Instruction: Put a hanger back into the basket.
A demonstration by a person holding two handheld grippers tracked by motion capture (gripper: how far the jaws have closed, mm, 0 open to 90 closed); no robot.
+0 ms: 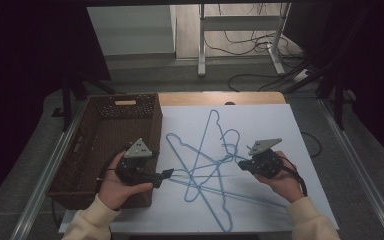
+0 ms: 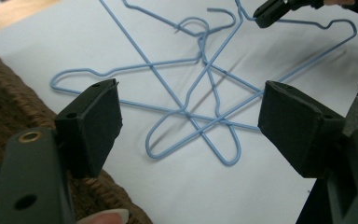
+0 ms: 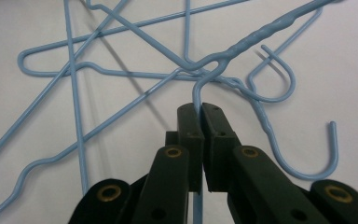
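Now: right gripper (image 3: pixel 200 116) pinches a hanger hook (image 3: pixel 198 91) | left gripper (image 2: pixel 189 121) wide, empty, at the tangled hangers' (image 1: pixel 205 160) 9 o'clock | lift slowly, left steadies the tangle.

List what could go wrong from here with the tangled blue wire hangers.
The right gripper is shut on the hook of one blue wire hanger that crosses the other blue wire hangers on the white table sheet; pulling may drag the whole tangle along. The thin wire could slip from the pads. The left gripper is open beside the brown wicker basket and steadies nothing.
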